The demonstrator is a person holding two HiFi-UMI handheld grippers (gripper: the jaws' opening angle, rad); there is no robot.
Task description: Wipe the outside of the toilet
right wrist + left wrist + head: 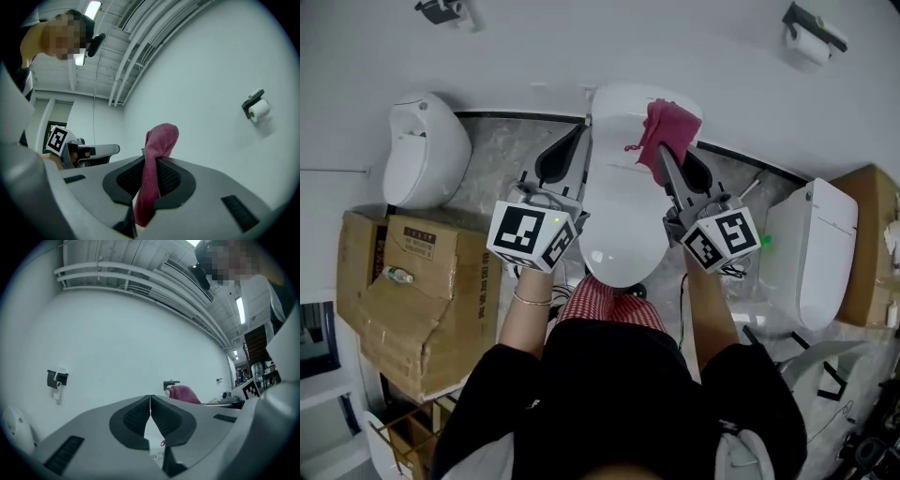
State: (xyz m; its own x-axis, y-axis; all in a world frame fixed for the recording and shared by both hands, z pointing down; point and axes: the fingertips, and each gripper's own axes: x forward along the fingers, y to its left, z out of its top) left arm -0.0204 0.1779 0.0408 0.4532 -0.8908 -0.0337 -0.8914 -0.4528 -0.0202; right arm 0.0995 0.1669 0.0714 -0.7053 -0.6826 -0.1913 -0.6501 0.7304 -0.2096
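Nearest you: black top and red-white checked fabric (614, 305) at your lap, just before the white ceramic toilet's (619, 220) front rim. Your L hand holds the left gripper (572, 142) along the toilet's L side. Its jaws are pressed together w/ nothing between them, per the left gripper view (150, 399). Your R hand holds the right gripper (662, 157) along the toilet's R side. Its jaws are clamped on a pink-red terry cloth (161, 136), which bunches up past the tips. In the head view the cloth (667, 127) sits over the toilet's far-R top; contact w/ the toilet can't be told. A brown cardboard box (403, 300) is at L. Two more white toilets flank yours, L (422, 150) and R (820, 248). Farthest is a toilet-paper roll on a black holder (811, 39) on the white wall.
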